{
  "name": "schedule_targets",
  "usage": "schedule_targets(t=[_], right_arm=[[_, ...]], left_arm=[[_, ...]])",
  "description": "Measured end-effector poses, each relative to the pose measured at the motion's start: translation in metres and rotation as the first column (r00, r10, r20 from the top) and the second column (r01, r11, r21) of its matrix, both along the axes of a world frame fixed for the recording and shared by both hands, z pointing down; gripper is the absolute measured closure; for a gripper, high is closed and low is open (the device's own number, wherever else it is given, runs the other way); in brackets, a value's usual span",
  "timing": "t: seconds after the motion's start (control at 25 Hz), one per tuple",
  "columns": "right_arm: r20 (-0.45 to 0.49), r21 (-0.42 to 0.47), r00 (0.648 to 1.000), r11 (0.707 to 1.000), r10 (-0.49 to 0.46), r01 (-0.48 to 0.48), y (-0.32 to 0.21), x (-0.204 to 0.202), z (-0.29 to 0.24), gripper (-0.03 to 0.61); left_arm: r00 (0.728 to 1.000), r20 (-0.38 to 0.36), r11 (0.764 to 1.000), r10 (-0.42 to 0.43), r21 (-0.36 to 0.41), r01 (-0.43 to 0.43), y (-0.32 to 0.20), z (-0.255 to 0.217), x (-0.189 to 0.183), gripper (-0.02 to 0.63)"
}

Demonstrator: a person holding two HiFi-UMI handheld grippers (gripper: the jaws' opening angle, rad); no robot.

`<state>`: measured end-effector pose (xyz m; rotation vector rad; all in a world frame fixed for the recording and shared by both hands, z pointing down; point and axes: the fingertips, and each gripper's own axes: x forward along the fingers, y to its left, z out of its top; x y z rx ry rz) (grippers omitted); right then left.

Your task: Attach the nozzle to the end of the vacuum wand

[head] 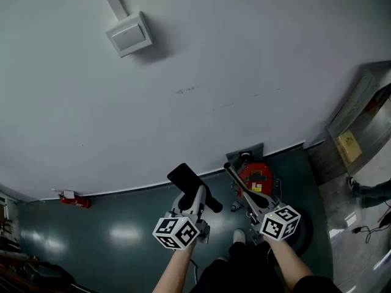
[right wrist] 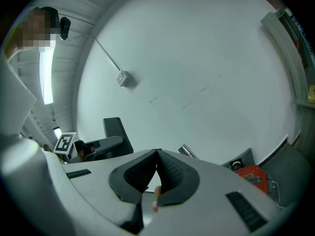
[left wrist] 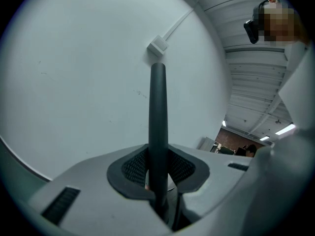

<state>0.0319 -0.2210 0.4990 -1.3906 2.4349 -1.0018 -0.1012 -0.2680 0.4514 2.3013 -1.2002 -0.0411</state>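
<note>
In the head view my left gripper (head: 198, 192) is shut on the black vacuum nozzle (head: 186, 177), whose flat head points toward the wall. In the left gripper view the nozzle's dark tube (left wrist: 158, 112) stands upright between the pads (left wrist: 133, 168) of the left gripper (left wrist: 158, 181). The metal wand (head: 241, 185) slants up beside my right gripper (head: 248, 198); its open end (right wrist: 186, 151) shows just past the right gripper's (right wrist: 157, 154) shut jaws. Those jaw tips touch, and no wand shows between them. Nozzle and wand end are a short way apart.
A red vacuum body (head: 256, 177) sits on the teal floor against the pale wall (head: 201, 72). A white switch box (head: 129, 34) hangs on the wall. A small red object (head: 74, 199) lies at the wall's foot on the left. Shelving (head: 360, 133) stands at right.
</note>
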Motion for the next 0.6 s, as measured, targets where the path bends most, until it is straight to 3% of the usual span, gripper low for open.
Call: schedule_targets(t=[0.36, 0.6], right_arm=[[0.007, -0.009, 1.0, 1.0, 0.002, -0.002, -0.016, 0.01, 0.005, 0.561], [-0.059, 0.015, 0.998, 1.0, 0.021, -0.02, -0.028, 0.014, 0.013, 0.561]], left_arm=[[1.0, 0.006, 1.0, 0.006, 0.023, -0.006, -0.025, -0.009, 0.017, 0.528], [0.999, 0.01, 0.998, 0.034, 0.048, -0.035, -0.041, -0.017, 0.023, 0.528]])
